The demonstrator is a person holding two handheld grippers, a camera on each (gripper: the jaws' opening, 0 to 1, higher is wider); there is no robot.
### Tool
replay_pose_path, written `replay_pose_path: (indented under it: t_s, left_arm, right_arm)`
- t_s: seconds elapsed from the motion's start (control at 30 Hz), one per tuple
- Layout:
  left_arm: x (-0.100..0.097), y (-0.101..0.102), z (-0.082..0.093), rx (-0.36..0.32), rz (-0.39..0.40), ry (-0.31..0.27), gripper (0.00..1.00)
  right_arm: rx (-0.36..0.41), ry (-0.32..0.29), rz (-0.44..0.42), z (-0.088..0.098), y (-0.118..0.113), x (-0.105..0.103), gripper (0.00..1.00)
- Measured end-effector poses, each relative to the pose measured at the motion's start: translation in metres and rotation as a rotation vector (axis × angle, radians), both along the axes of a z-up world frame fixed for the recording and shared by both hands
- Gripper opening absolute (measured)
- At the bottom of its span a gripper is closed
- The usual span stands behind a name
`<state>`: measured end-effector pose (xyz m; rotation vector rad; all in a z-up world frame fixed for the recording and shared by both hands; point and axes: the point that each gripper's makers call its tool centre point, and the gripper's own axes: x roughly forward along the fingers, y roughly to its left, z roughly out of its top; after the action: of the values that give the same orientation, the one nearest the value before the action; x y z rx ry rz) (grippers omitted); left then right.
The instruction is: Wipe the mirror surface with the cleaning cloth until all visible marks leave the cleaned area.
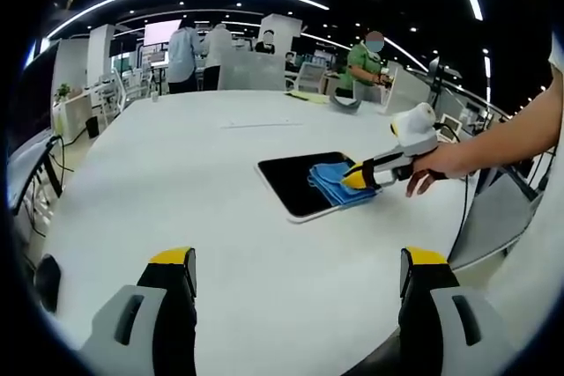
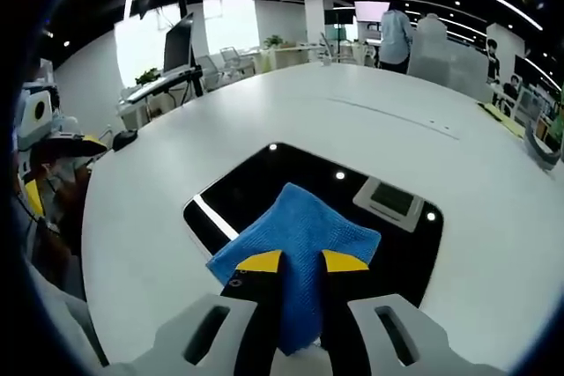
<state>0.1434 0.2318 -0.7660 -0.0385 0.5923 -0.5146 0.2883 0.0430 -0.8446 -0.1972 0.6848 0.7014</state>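
A dark rectangular mirror (image 1: 298, 181) lies flat on the white table (image 1: 176, 173). In the right gripper view the mirror (image 2: 264, 182) reflects ceiling lights. A blue cleaning cloth (image 2: 300, 239) rests on the mirror's near part, and my right gripper (image 2: 302, 261) is shut on it. From the left gripper view that same cloth (image 1: 333, 182) lies at the mirror's right end, with the right gripper (image 1: 355, 176) held by a hand pressing on it. My left gripper (image 1: 300, 261) hovers above the table, open and holding nothing, well short of the mirror.
Several people stand at desks beyond the table's far edge (image 1: 264, 94). A grey chair (image 1: 493, 217) sits at the table's right side. The left gripper (image 2: 40, 138) appears at the left edge of the right gripper view. Monitors and chairs (image 2: 185, 59) stand behind.
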Motion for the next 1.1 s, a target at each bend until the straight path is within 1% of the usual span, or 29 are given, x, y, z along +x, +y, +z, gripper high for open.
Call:
replay_pose_path:
  t_s: [0.2,0.67,1.1]
  left_arm:
    - [0.0,0.001,0.0,0.001,-0.002,0.001,0.97]
    - [0.0,0.006,0.001,-0.001,0.0,-0.003,0.97]
    - [-0.003,0.01,0.0,-0.003,0.006,-0.002,0.97]
  right_arm:
    - [-0.007,-0.001,0.015,-0.001,0.008,0.001,0.12]
    - [-0.005,0.001,0.011,-0.001,0.017,0.0,0.12]
    - [-0.001,0.004,0.018,0.001,0.033,-0.004,0.13]
